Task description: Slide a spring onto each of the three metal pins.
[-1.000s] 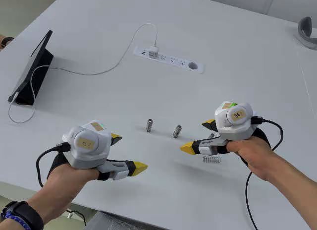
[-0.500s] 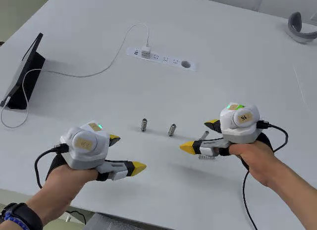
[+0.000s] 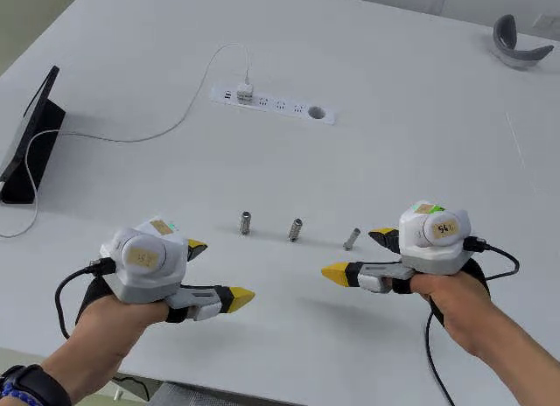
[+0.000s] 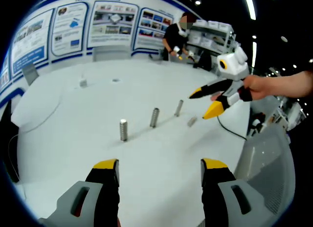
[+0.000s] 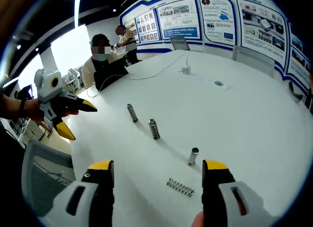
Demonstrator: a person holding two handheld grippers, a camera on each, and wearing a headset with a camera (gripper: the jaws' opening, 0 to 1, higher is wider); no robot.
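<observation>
Spring (image 5: 180, 187) lies flat on the table (image 5: 254, 114), just ahead of the right gripper (image 5: 157, 167), in line with the gap of its spread jaws, nothing held. We see its long axis running nearly across that gap, so we judge the wrist needs a roll to pinch its sides. Bare pin (image 5: 193, 157) stands just beyond it. Left gripper (image 3: 219, 270), jaws also spread and empty, is well apart; the right is nearer.
</observation>
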